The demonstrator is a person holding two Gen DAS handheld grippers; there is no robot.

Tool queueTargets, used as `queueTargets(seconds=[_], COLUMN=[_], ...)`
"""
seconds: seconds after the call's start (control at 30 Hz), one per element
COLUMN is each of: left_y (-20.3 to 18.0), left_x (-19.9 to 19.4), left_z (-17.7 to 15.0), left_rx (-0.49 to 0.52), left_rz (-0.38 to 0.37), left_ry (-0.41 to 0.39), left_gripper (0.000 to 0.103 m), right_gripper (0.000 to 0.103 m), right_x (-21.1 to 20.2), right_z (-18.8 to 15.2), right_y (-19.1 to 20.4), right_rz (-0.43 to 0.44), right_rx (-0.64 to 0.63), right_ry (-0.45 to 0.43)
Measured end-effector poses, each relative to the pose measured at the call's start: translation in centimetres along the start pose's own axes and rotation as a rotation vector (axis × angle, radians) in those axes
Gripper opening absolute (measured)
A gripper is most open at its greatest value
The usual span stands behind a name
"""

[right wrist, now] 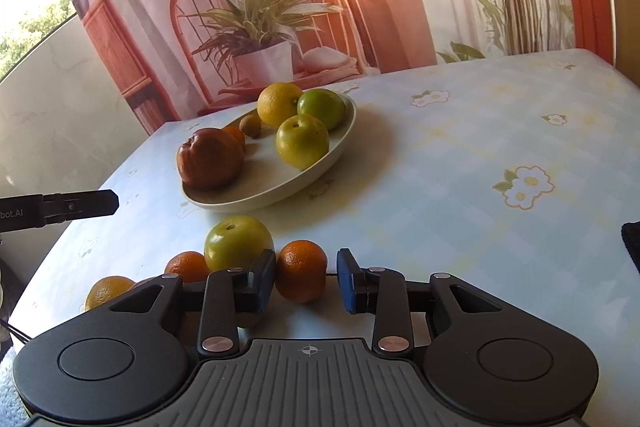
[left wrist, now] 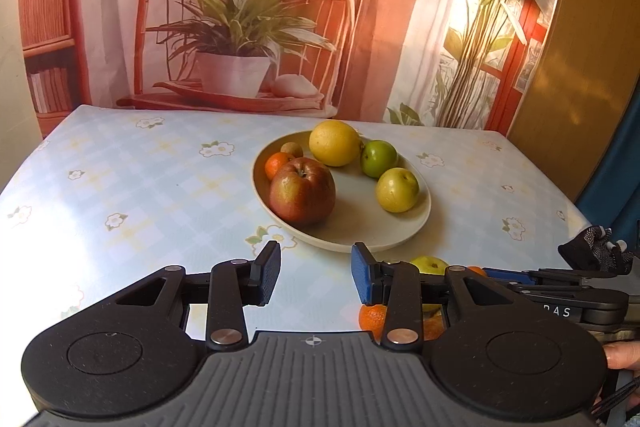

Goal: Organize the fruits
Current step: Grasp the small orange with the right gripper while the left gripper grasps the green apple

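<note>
A beige plate on the table holds a red apple, a yellow citrus, two green fruits, a small orange and a small brown fruit. Loose on the table near its front edge lie a green apple and several oranges. My right gripper is open, its jaws on either side of one orange, not closed on it. My left gripper is open and empty, in front of the plate. The right gripper also shows in the left wrist view.
The table has a pale blue floral cloth. A printed backdrop hangs behind the far edge. The left gripper's finger enters at the left of the right wrist view. A dark object lies at the right edge.
</note>
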State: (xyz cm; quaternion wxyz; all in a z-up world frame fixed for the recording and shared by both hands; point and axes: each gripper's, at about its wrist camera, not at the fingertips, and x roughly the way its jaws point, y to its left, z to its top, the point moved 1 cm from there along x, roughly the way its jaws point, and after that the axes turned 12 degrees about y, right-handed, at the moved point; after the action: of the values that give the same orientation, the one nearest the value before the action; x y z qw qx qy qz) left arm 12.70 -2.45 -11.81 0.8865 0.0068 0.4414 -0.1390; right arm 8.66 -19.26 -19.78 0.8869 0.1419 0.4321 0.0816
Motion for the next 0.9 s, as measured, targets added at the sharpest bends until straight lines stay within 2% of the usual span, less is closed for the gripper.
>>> queueTargets(seconds=[0.27,0.53,0.6,0.63,0.67,0.9], left_y=[-3.2,-4.3,-4.7,-4.8,-5.0,-6.3], left_x=[3.2,5.4,5.9,6.2,6.4,8.3], left_z=[1.6,2.4,2.6,2.6,2.6,2.4], left_rx=[0.148,0.17,0.178,0.184,0.189,0.234], left_rz=[-0.088,-0.176,-0.207,-0.219,-0.226,-0.236], left_ry=[0.084,0.162,0.185,0.196,0.204,0.271], left_gripper=[0.041,0.041,0.043,0.048,0.051,0.052], right_gripper=[0.025,0.025,0.025,0.025,0.025,0.025], right_x=[-0.6,-1.7,-1.9,-2.1,-2.2,-2.7], right_z=[0.6,1.0,1.1,1.0,1.0,0.9], right_y=[-0.3,-0.9,-1.5,-1.7,-1.9,-2.4], right_rz=[-0.049,-0.113,-0.135,-0.141,-0.145,-0.149], right_rx=[0.003,0.002,0.013,0.017,0.021,0.031], right_ry=[0.01,-0.002,-0.005,-0.008,-0.011,-0.02])
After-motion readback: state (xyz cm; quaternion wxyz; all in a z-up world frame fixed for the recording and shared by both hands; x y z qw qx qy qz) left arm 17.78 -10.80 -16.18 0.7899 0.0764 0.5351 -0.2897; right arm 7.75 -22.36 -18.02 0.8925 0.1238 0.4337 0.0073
